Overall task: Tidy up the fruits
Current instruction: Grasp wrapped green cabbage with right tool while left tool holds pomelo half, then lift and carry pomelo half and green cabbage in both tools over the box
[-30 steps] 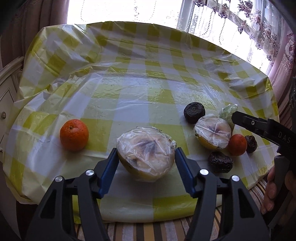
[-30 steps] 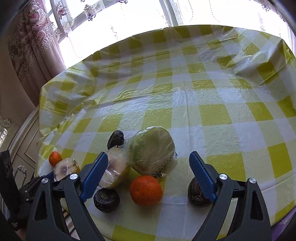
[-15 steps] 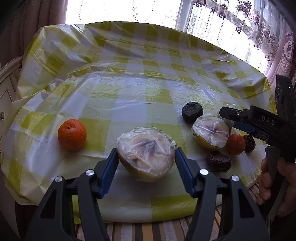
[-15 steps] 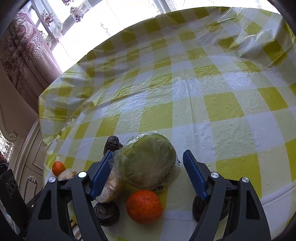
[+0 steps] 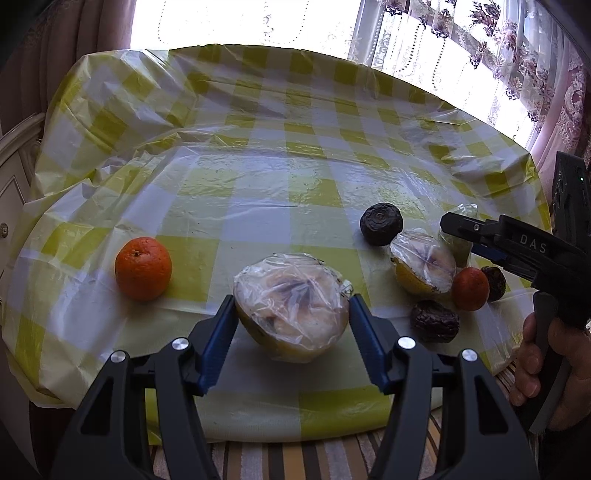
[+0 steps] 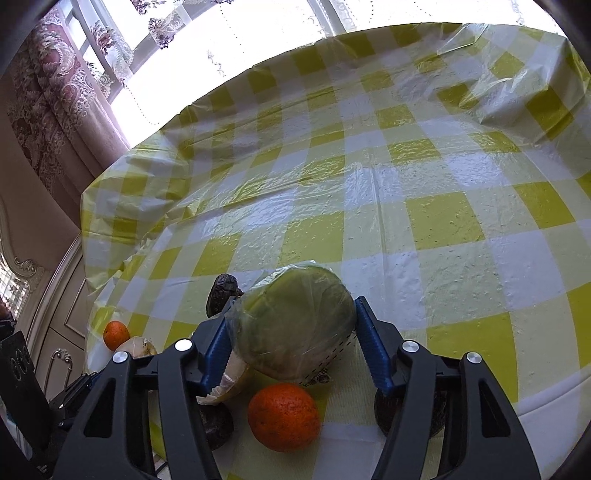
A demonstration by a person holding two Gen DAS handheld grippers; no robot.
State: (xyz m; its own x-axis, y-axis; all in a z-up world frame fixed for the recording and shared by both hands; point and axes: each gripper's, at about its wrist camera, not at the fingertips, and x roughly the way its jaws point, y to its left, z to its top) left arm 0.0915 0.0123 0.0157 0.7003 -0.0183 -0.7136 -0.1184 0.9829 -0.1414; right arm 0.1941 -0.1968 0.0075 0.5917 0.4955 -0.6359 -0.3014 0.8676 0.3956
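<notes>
table: I am working over a round table (image 5: 258,192) wearing a yellow-and-white checked plastic cloth | window: strong daylight is coming through a window (image 6: 258,22) behind lace curtains (image 5: 480,33) | curtain: a pink patterned drape (image 6: 48,103) is hanging beside it | furniture: a cream cabinet (image 6: 62,332) is standing near
</notes>
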